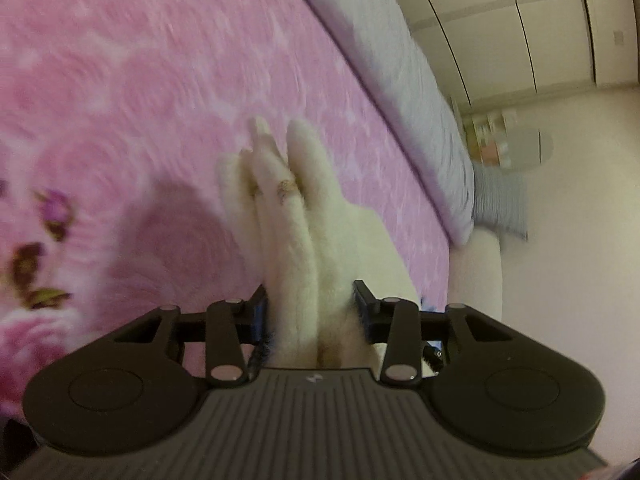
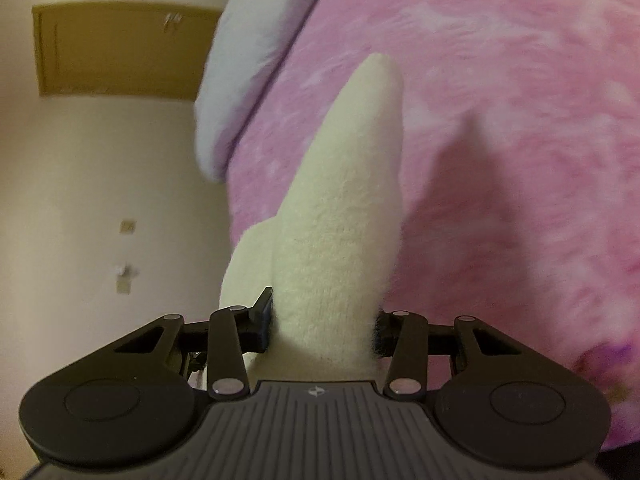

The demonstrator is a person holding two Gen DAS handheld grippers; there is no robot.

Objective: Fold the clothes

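A cream fleece garment [image 1: 304, 240] hangs bunched in folds above the pink flowered blanket [image 1: 140, 80]; small gold buttons show on one fold. My left gripper [image 1: 310, 312] is shut on its near end, the cloth squeezed between the black fingers. In the right wrist view, the same cream garment [image 2: 340, 208] rises as one thick fold over the pink blanket [image 2: 500, 120], and my right gripper [image 2: 324, 328] is shut on it. The rest of the garment is hidden behind the grippers. Both views are blurred by motion.
A grey-blue pillow [image 1: 400, 80] lies along the blanket's far edge, and the pillow [image 2: 240, 60] also shows in the right view. White wardrobe doors [image 1: 540, 20] and a cream floor [image 1: 580, 240] are beyond. A brown door [image 2: 120, 52] stands at the left.
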